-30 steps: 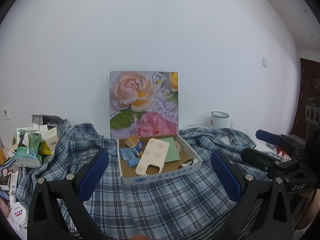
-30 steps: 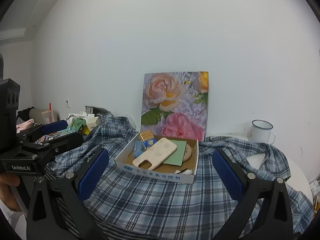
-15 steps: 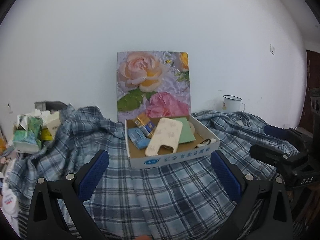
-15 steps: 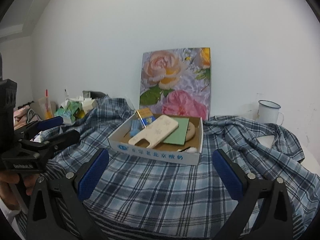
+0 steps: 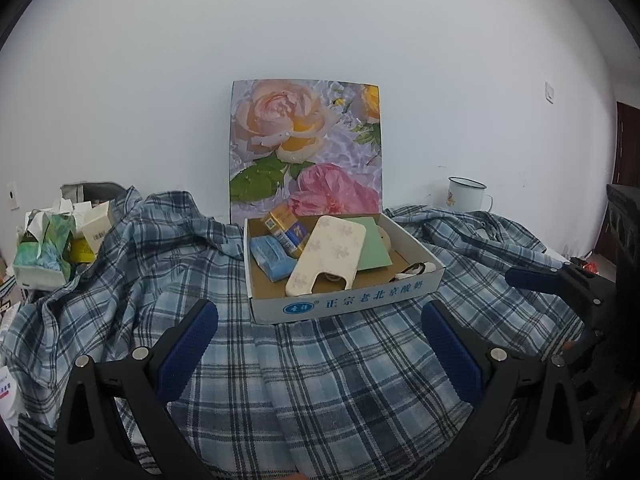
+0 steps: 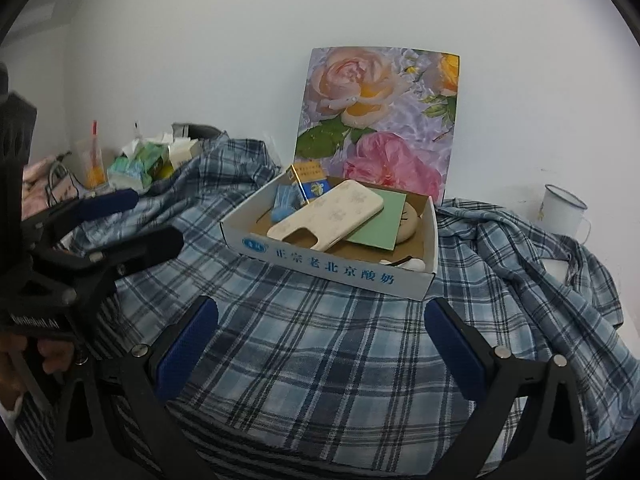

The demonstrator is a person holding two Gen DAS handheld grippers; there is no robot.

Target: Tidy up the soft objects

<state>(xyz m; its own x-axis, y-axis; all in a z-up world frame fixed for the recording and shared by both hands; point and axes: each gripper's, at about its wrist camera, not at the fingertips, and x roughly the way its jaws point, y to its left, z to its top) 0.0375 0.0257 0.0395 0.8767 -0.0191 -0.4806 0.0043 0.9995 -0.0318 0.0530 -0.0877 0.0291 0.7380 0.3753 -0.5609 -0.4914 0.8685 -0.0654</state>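
A blue plaid shirt [image 5: 304,368] lies spread over the table, also in the right wrist view [image 6: 320,344]. On it stands a shallow white cardboard box [image 5: 344,304] [image 6: 332,270] holding a cream phone case [image 5: 328,256] [image 6: 328,214], a green card, a blue packet and small packs. My left gripper [image 5: 320,344] is open and empty just in front of the box. My right gripper [image 6: 320,340] is open and empty, in front of the box's right corner.
A rose picture [image 5: 306,148] leans on the wall behind the box. A white enamel mug [image 6: 560,210] stands at the right. Tissue packs and small boxes [image 5: 44,252] crowd the left edge, with a cup with a straw [image 6: 92,160].
Both grippers have moved forward and lower toward the box, which now looks larger and nearer. Both stay open and empty.
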